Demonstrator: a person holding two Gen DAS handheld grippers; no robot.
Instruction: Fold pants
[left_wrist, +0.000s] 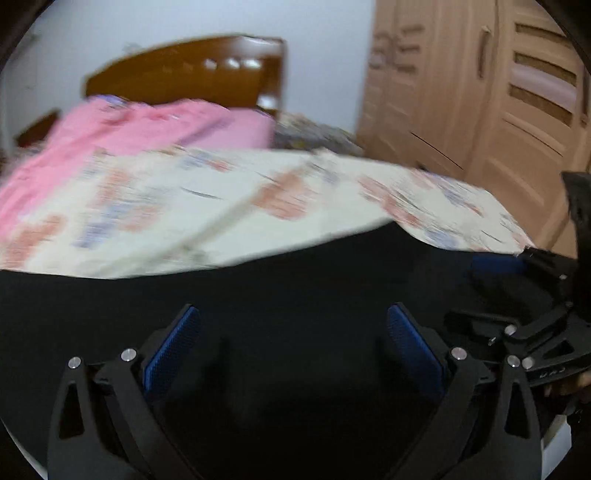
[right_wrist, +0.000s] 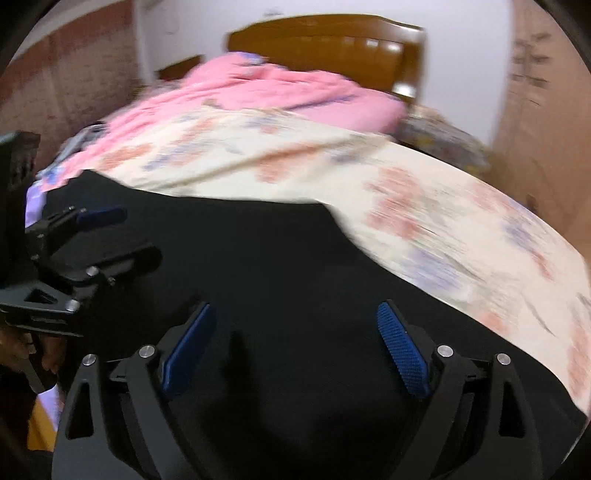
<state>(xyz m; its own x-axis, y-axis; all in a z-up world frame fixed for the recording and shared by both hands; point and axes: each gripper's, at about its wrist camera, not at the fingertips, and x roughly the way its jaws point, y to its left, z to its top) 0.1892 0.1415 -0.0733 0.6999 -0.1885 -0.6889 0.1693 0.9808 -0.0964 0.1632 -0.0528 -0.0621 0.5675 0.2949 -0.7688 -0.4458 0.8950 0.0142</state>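
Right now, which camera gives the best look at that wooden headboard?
The right wrist view: the wooden headboard sits near top centre, nearly whole above the pink blanket. The left wrist view shows the headboard too, but blurrier, off to the left, its lower part hidden by pink bedding.

blurred: floral sheet (left_wrist: 258, 199), headboard (right_wrist: 332, 40) | cut off below: black pants (right_wrist: 277, 258)

Soft, seemingly indoor light; heavy motion blur, fisheye-bent edges.

Pants (right_wrist: 258, 251) lie on the bedsheet (right_wrist: 424, 206), headboard (right_wrist: 332, 40) behind.
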